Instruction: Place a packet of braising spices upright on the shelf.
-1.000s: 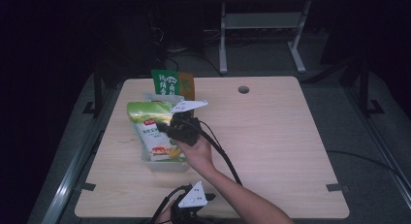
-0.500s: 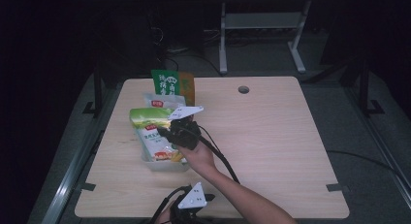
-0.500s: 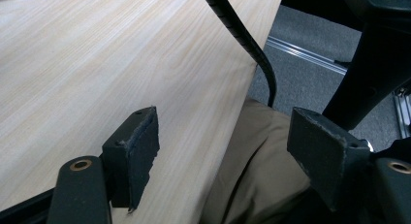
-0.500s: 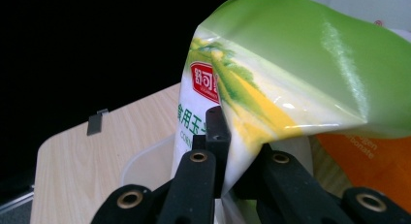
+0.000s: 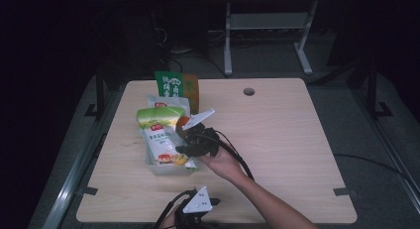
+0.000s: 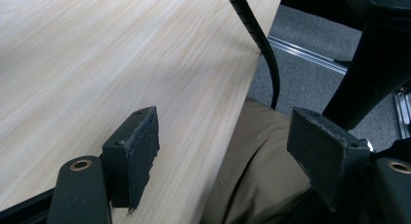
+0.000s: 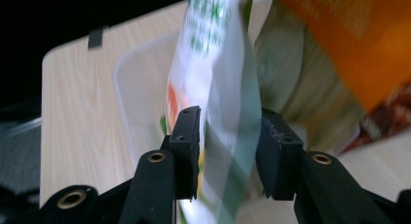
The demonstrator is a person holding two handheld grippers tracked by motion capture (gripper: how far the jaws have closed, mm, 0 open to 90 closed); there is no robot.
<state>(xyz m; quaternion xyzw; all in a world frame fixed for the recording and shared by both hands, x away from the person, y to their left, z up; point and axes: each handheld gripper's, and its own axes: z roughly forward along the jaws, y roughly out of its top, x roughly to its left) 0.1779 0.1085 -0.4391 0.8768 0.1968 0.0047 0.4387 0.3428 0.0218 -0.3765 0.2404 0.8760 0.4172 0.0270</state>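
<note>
Right tongs [image 7: 228, 156] just opening, pads slack either side of the pouch [image 5: 161, 142] — its long axis down into the tray [image 5: 151, 165]. Left tongs [image 6: 232, 161] apart, empty, well away at the table [image 5: 297, 140] edge.

Right claw [image 7: 228, 153] with black jaws rising from the bottom edge; jaws have just been opening, with small gaps visible between pads and packet. Green-and-white snack packet [image 7: 220, 88] hangs edge-on between the jaws, blurred, its lower end dropping into a clear plastic tray [image 7: 140, 93]. Tray sits on the light wood worktop [image 7: 77, 112]. Orange packet [image 7: 349, 40] at upper right, just beside the green one; pale packet [image 7: 286, 73] behind, details too blurred to read.
</note>
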